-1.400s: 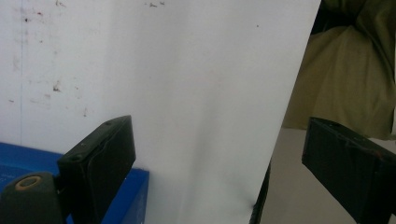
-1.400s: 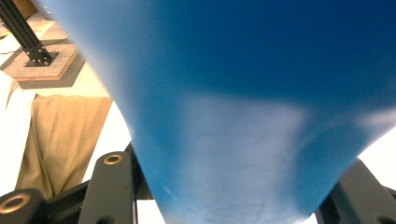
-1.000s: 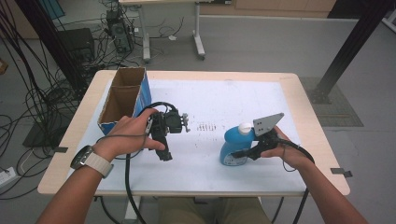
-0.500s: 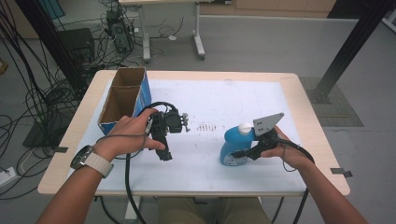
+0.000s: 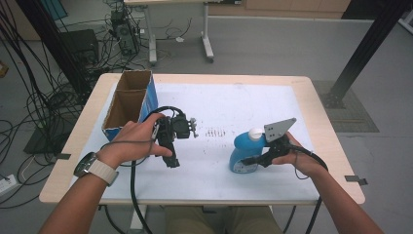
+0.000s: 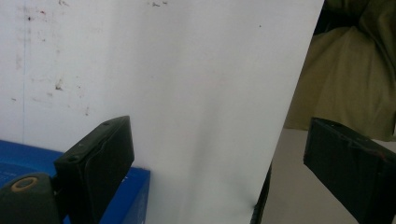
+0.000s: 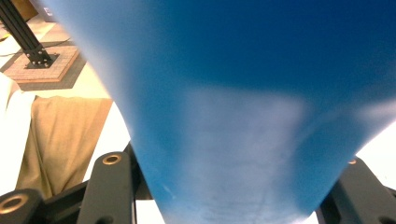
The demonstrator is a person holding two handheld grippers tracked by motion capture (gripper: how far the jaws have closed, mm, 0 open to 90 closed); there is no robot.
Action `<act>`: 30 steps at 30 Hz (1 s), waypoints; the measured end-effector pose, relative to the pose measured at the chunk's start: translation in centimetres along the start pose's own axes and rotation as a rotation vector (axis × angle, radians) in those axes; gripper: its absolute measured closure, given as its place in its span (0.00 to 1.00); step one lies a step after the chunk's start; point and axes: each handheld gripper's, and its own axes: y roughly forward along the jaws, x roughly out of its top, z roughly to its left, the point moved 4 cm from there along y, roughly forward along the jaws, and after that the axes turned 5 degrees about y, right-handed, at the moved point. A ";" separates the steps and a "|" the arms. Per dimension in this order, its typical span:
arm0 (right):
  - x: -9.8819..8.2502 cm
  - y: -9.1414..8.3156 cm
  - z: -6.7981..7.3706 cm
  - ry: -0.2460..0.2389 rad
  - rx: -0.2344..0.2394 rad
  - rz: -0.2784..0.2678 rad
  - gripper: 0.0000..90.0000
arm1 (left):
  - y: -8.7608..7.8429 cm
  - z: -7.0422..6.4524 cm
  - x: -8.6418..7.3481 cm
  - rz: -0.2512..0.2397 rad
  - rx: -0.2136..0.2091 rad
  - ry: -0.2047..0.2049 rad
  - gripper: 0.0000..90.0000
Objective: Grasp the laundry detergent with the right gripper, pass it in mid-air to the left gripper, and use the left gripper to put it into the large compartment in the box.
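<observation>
Right hand-held gripper [image 5: 253, 160] clamps a blue detergent bottle [image 5: 245, 150] on the desk [image 5: 311, 97]; left hand-held gripper [image 5: 171, 158] waits open.

High view: the bottle stands upright, long axis vertical, white cap on top, just ahead of the right hand-held gripper and well to the right of the left one, with an open cardboard box [image 5: 127, 105] beyond it. Left gripper view: jaws spread wide over bare white desk [image 6: 187, 93], nothing between them. Right gripper view: the bottle [image 7: 243, 116] sits pinched between the jaws.

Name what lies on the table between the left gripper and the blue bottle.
High view: bare white table with small dark marks lies between left gripper and blue bottle.
</observation>
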 end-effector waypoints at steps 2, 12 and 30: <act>0.0 0.0 0.0 0.002 0.000 -0.002 0.49 | 0.0 0.0 0.0 0.000 0.000 0.000 0.10; 0.0 0.0 0.0 0.000 0.005 0.003 0.48 | 0.0 0.0 0.0 -0.001 0.002 -0.001 0.10; 0.0 0.0 0.0 0.002 0.001 -0.002 0.49 | 0.0 0.0 0.0 0.000 0.001 -0.002 0.10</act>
